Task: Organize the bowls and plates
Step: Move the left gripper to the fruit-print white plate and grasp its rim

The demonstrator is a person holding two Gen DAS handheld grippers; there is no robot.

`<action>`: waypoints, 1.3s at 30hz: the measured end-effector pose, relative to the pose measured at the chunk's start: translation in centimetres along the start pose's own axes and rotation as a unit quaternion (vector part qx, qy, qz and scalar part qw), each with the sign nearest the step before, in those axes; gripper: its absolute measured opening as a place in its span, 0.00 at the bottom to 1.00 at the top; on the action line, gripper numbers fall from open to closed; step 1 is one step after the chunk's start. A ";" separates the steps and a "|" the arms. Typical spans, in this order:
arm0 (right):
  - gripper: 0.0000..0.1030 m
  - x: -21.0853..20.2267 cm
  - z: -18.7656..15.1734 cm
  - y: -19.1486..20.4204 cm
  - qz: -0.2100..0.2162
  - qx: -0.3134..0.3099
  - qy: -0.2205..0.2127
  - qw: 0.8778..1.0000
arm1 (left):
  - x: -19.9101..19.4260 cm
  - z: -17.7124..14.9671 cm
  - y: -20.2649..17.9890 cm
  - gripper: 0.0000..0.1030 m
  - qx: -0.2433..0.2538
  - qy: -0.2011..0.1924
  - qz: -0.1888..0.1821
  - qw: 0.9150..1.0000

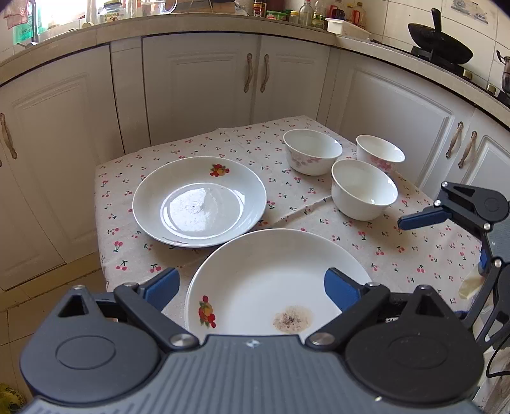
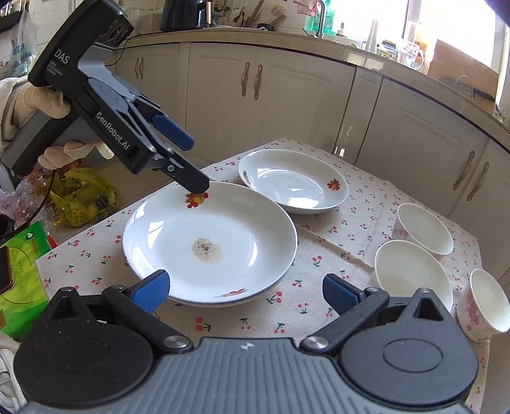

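Two white plates with fruit motifs lie on the cherry-print tablecloth [image 1: 398,254]. The near plate [image 1: 274,286] has a brown stain and shows in the right wrist view [image 2: 223,223]. The far plate [image 1: 199,200] is clean and shows in the right wrist view [image 2: 293,181]. Three white bowls [image 1: 363,191] [image 1: 312,153] [image 1: 379,153] stand at the right. My left gripper [image 1: 251,286] is open, its jaws over the stained plate's near rim, touching nothing. In the right wrist view the left gripper [image 2: 194,165] hovers over that rim. My right gripper [image 2: 245,289] is open and empty, above the cloth before the stained plate.
White kitchen cabinets [image 1: 200,82] wrap behind the small table. A black wok [image 1: 440,41] sits on the stove at the far right. Plastic bags [image 2: 79,194] and a green package [image 2: 22,270] lie left of the table. Bottles and jars line the counter [image 1: 312,14].
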State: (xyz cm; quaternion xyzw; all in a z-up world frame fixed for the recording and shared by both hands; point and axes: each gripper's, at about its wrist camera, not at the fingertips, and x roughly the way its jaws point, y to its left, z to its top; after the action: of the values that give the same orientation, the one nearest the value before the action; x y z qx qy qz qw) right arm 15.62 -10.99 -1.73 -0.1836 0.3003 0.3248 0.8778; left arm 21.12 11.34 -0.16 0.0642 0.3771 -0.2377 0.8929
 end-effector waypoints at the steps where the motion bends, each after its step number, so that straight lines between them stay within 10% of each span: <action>1: 1.00 0.0 0.3 -0.3 -0.003 -0.001 -0.002 1.000 | 0.0 0.0 0.0 0.94 -0.001 -0.002 0.001 1.000; 14: 1.00 3.4 3.8 -5.7 0.015 -0.050 -0.008 0.999 | 2.0 2.2 3.0 0.94 -0.026 0.005 0.033 0.999; 39: 1.00 19.3 8.4 -12.0 0.105 -0.119 0.170 0.973 | 12.3 6.8 10.8 0.94 -0.079 0.039 0.033 0.996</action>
State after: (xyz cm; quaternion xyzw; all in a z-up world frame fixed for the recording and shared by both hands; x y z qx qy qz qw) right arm 38.92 -6.43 -6.33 -0.3067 0.4223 0.4122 0.7468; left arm 38.00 14.16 -4.72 0.0149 0.4267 -0.1751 0.8872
